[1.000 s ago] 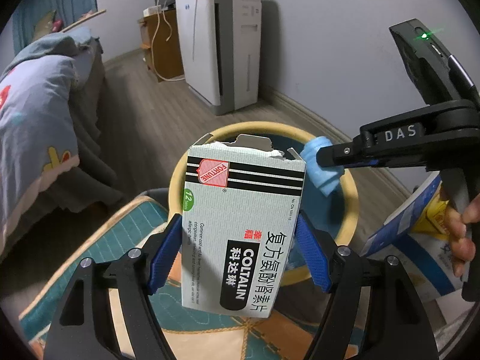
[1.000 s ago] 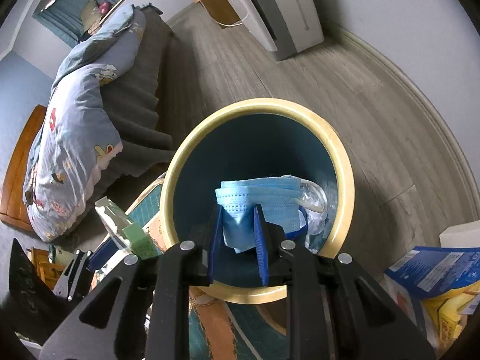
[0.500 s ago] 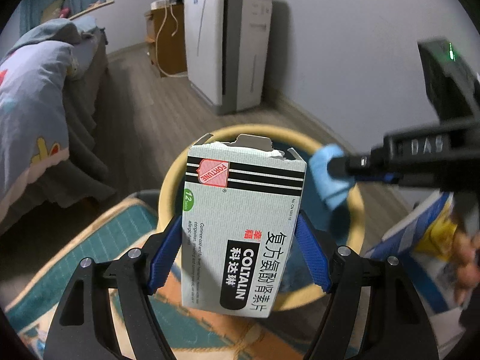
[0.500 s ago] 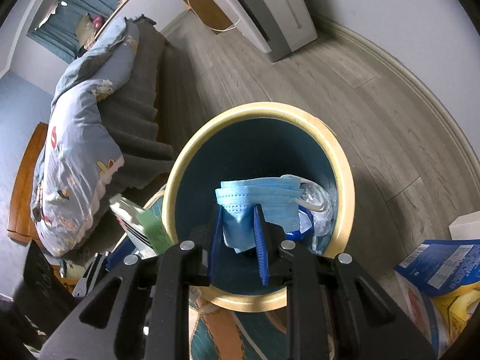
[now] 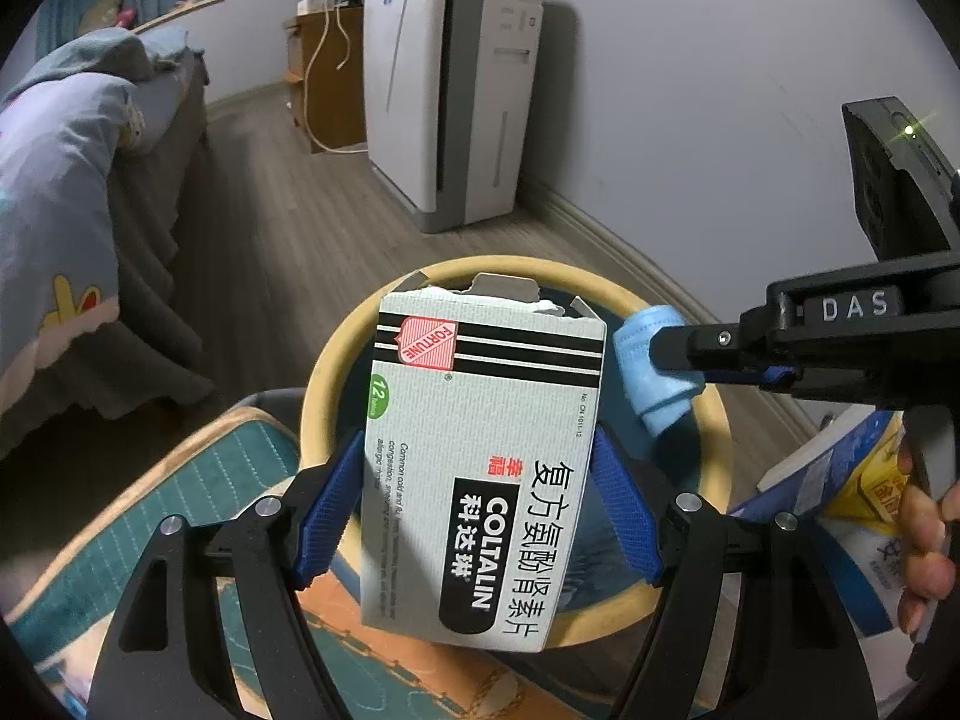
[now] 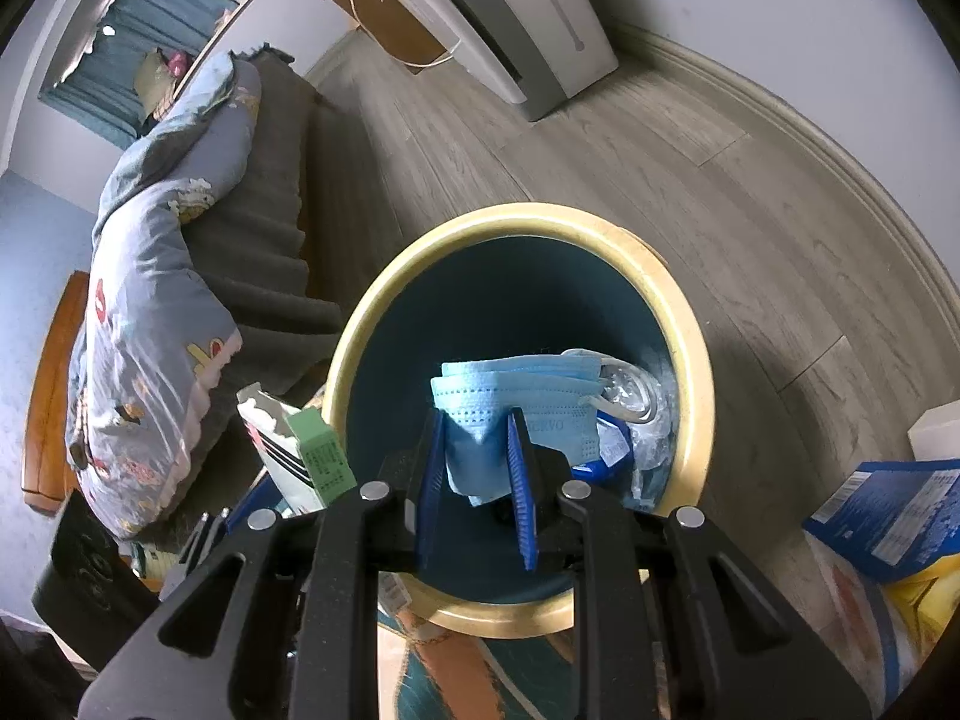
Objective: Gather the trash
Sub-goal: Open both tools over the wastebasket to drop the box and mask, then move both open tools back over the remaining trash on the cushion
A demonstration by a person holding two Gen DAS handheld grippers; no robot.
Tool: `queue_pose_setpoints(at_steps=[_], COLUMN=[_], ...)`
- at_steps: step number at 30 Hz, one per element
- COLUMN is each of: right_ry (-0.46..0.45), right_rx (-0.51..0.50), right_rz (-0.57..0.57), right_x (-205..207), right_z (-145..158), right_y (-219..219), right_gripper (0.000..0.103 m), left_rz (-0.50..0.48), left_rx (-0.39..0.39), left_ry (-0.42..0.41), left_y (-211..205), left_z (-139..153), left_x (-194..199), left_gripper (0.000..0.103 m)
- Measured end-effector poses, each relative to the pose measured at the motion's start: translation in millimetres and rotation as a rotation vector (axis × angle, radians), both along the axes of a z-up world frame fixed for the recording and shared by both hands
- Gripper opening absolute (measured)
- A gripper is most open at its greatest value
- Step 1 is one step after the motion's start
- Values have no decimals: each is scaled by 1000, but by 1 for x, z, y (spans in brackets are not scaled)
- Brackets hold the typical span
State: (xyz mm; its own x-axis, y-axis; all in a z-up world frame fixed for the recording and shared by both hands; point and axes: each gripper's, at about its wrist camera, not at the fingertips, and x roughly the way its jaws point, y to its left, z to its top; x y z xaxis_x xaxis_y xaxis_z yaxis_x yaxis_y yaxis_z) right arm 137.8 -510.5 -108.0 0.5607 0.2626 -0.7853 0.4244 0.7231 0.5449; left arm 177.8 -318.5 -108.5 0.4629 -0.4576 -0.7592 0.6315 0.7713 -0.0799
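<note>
Box (image 5: 480, 468) first: in the left wrist view the left tongs (image 5: 477, 510) are clamped on both sides of a torn-open grey medicine carton, held up in front of the bin (image 5: 714, 420). The right tongs (image 5: 666, 354) reach in from the right, pinching a blue mask (image 5: 645, 378) over the rim.

Right wrist view: right tongs (image 6: 477, 462) nearly closed on the folded mask (image 6: 516, 387), hanging over the bin (image 6: 684, 324), which already has trash inside. The box (image 6: 300, 456) shows just left of the bin.
</note>
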Motion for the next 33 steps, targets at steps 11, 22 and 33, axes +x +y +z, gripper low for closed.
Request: queue_pose_setpoints(at_steps=[11,22,33], right_ry=[-27,-27,-34], right_rx=[-1,-19,-75], right_rz=[-34,-18,12], right_x=[-1,1,-5], right_z=[4,12,31], right_y=[-4,4,17], right_gripper=[41,63,72], left_rz=[33,43,87], left_rx=[16,43,81], left_ry=[-18,-45,-108], left_y=[7,18,69], left_z=[2,9,46], left_x=[1,-5,-33], left_gripper=[90,92,92])
